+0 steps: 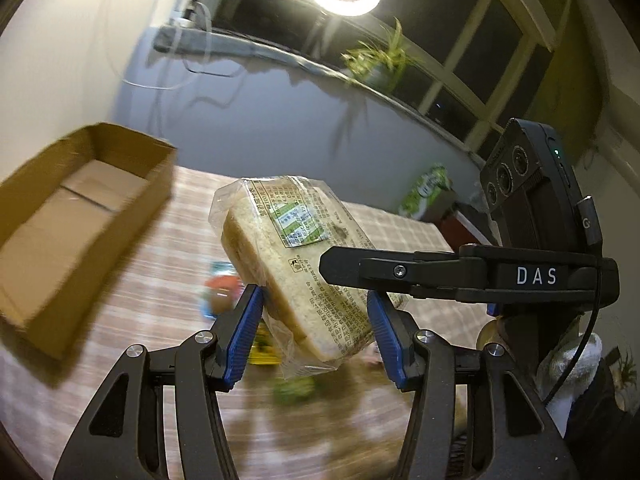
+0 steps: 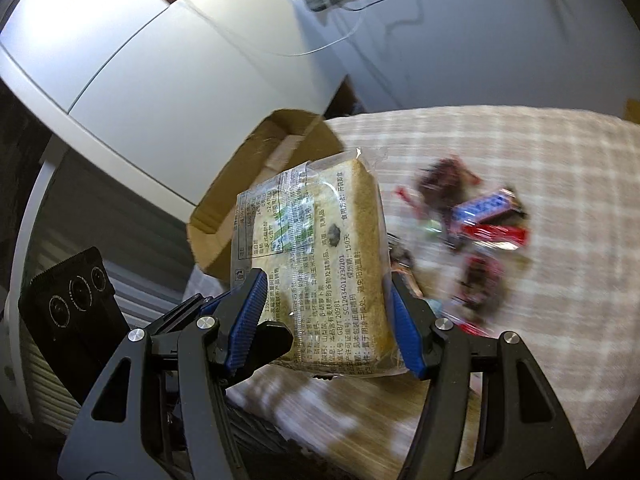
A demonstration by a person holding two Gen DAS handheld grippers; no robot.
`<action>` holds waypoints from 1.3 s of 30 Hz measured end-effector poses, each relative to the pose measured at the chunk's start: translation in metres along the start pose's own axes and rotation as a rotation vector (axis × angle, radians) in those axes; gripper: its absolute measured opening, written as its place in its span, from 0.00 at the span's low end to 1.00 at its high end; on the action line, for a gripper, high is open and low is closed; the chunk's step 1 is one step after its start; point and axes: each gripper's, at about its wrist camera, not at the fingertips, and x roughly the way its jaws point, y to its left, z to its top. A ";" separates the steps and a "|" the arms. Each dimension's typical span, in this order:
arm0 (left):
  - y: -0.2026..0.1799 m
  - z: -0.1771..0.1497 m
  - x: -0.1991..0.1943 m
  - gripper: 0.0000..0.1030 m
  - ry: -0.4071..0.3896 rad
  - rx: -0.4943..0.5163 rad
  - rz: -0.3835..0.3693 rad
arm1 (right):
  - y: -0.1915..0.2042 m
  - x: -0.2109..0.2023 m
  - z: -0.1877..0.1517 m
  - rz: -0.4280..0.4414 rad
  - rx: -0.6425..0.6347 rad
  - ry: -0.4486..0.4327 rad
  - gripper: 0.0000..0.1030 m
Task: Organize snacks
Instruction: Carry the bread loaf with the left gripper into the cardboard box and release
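Your left wrist view shows the right gripper reaching in from the right across the bread pack, and the cardboard box open on the table to the left; only your right wrist view shows the blurred red and blue snack wrappers. The pack is held off the table, long axis running away from both cameras and tilted toward the box. It's sliced bread in clear printed wrap; your right gripper's jaws clamp it, and your left gripper's jaws seem to as well.
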 end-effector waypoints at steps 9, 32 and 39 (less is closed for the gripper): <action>0.046 0.011 -0.030 0.52 -0.062 -0.056 0.059 | 0.059 0.049 0.021 0.035 -0.090 0.045 0.61; 0.149 0.024 -0.070 0.52 -0.135 -0.171 0.224 | 0.156 0.161 0.054 0.061 -0.243 0.148 0.61; 0.164 0.026 -0.064 0.52 -0.120 -0.201 0.243 | 0.158 0.184 0.061 0.055 -0.243 0.179 0.61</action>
